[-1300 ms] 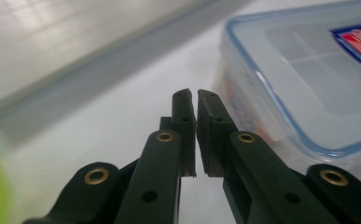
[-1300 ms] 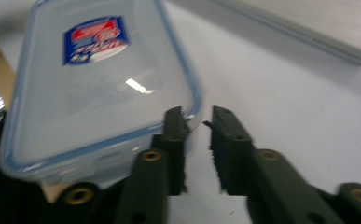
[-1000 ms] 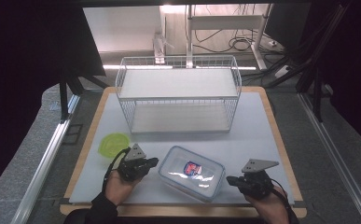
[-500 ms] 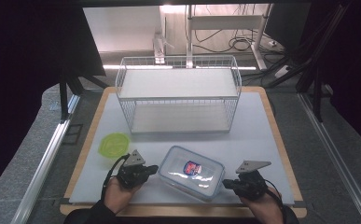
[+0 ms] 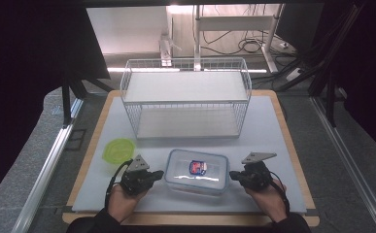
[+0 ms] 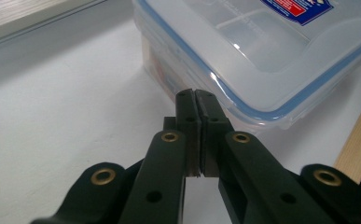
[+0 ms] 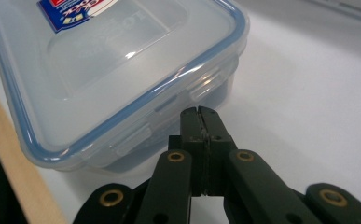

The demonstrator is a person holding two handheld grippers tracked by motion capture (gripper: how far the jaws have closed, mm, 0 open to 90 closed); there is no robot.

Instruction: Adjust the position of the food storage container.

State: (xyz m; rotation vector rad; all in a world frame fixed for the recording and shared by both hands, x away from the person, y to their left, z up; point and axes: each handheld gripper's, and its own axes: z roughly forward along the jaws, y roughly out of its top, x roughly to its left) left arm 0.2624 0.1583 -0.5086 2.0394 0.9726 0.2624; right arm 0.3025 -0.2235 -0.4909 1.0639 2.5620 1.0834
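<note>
The clear lidded food container sits flat on the desk, near its front edge, before the wire shelf rack, long axis left to right. The left gripper and right gripper, jaws closed on nothing, flank its short ends, perhaps touching. Lifting or pushing it seems not yet done.

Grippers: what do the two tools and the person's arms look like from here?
Both are black. The left gripper and right gripper each carry a grey three-cornered plate on top and a black cable looping back over the hand. Close up, the left gripper's and right gripper's flat black jaws sit on black arms with brass-coloured rivets. The person wears dark sleeves.
</note>
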